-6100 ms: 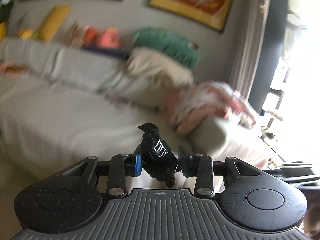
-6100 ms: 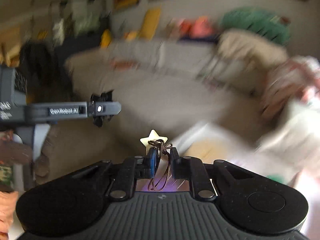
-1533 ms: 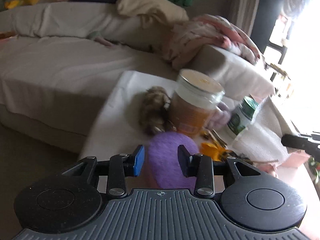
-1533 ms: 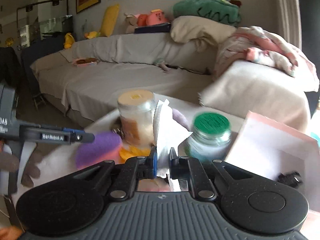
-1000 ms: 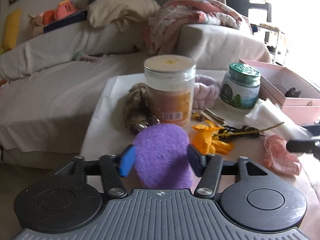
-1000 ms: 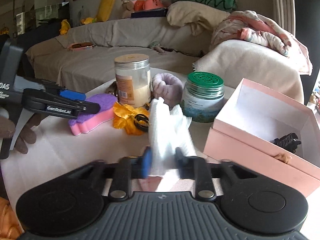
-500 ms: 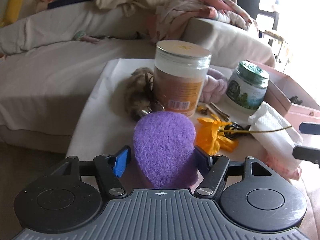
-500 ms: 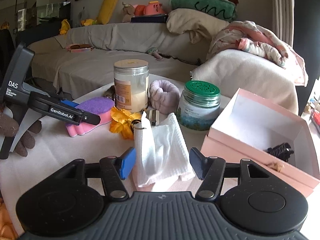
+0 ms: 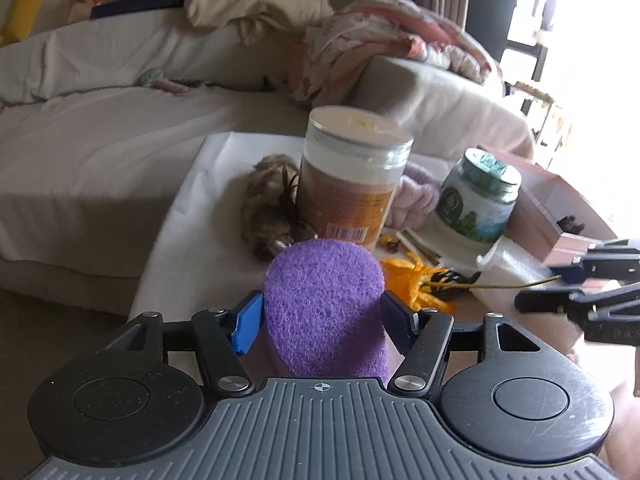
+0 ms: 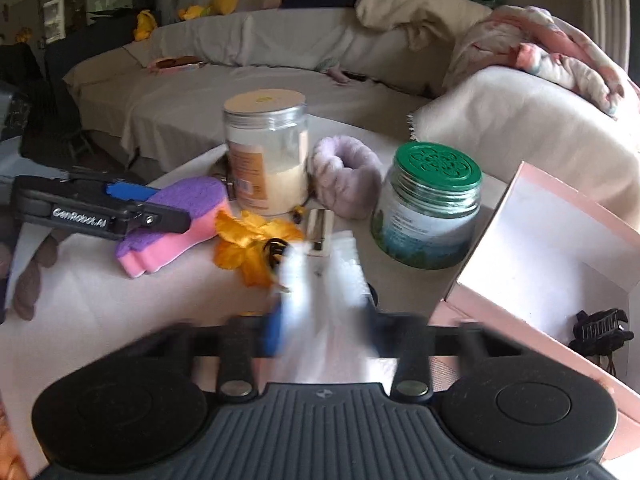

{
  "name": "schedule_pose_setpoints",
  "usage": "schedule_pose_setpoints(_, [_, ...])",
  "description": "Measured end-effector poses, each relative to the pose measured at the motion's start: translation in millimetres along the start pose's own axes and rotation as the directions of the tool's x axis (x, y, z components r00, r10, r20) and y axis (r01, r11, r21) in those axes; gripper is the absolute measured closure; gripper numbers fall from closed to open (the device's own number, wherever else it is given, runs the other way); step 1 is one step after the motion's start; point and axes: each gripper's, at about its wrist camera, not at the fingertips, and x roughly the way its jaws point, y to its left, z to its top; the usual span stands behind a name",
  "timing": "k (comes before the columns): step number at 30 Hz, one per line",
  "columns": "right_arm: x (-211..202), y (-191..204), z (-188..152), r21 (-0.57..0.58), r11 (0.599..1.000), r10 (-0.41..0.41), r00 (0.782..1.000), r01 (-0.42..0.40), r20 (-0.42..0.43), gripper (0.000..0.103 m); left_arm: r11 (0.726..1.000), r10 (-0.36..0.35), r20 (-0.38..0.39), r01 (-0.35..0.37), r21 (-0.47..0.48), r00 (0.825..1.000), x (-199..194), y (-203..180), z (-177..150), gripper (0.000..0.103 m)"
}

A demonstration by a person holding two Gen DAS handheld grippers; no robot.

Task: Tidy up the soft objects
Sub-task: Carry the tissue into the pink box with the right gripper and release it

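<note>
Two grippers work over a white-covered table [image 10: 120,312]. Nearest, the left gripper [image 9: 322,312] points downward, its jaws closing around a purple sponge [image 9: 324,296] with a pink underside. The sponge lies flat on the near left of the table. The blue pads [image 9: 248,320] are just meeting its sides. The right wrist view shows "GenRobot.AI" in white along one finger, and behind it the dark fingers of a hand [image 10: 36,276] rest on the table.

On the near right, the right gripper [image 10: 324,320] also tilts downward. Its jaws are closing with a folded white tissue [image 10: 332,280] between them, but motion blur hides whether the pads press it yet. Faint letters on its side in the left wrist view look like "DAS".

Just beyond the tissue lie an orange fabric flower [image 10: 248,248] and a black hair tie [image 10: 276,248]. Farther right is an open pink box [image 10: 540,248] holding a black claw clip [image 10: 600,330].

Behind the flower stands a tall clear jar [image 10: 266,152] with a cream lid. Its orange label carries a barcode, but the text is too small to read. A furry brown item [image 9: 268,200] lies to its left and a fluffy lilac band [image 10: 344,176] to its right. Right of the band is a green-lidded jar [image 10: 432,204] whose label shows trees, its words illegible.

Farthest back, a covered sofa [image 10: 240,80] holds cushions and blankets.
</note>
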Motion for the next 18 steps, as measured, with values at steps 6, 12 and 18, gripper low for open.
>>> schedule_pose_setpoints(6, [-44.3, -7.6, 15.2, 0.043, 0.999, -0.001, 0.994, -0.004, 0.11, 0.095, 0.999, -0.014, 0.091, 0.017, -0.031, 0.996, -26.8, 4.0, 9.7, 0.035])
schedule_pose_setpoints(12, [-62.7, -18.7, 31.9, 0.031, 1.0, -0.003, 0.986, -0.003, 0.168, 0.095, 1.0, 0.019, 0.208, -0.017, -0.013, 0.978, -61.0, 2.0, 40.4, 0.035])
schedule_pose_setpoints(18, [-40.7, 0.2, 2.4, -0.077, 0.997, -0.004, 0.998, 0.009, 0.066, 0.033, 1.0, -0.02, 0.166, 0.023, -0.018, 0.986, -54.8, -5.6, 38.8, 0.035])
